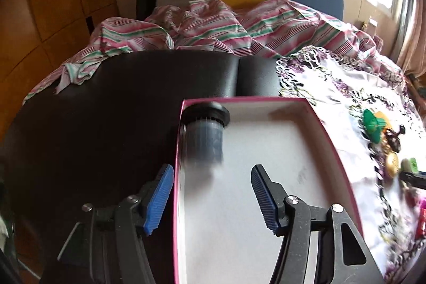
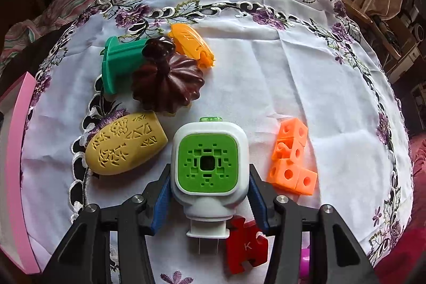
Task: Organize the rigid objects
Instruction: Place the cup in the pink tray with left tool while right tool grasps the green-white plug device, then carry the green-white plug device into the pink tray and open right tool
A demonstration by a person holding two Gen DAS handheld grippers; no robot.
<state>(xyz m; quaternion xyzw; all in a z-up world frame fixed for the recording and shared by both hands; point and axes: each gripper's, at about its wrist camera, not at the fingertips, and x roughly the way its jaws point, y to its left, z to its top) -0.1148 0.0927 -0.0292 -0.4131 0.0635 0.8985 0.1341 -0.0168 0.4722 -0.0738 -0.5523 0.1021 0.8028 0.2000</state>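
Observation:
My left gripper (image 1: 211,197) is open over a pink-rimmed box (image 1: 330,135) with a white floor. Its left finger hangs outside the box's left wall and its right finger over the inside. A dark ribbed cylinder with a black cap (image 1: 205,135) lies blurred in the box's far left corner, clear of the pads. My right gripper (image 2: 209,201) is shut on a white block with a green perforated face (image 2: 207,164), just above the embroidered white cloth (image 2: 266,65).
On the cloth lie a green spool (image 2: 117,63), a dark brown fluted piece (image 2: 167,84), an orange piece (image 2: 191,44), a yellow carved ovoid (image 2: 125,143), joined orange cubes (image 2: 293,159) and a red puzzle piece (image 2: 246,244). The pink box edge (image 2: 16,164) is at the left. A black surface (image 1: 106,111) lies left of the box.

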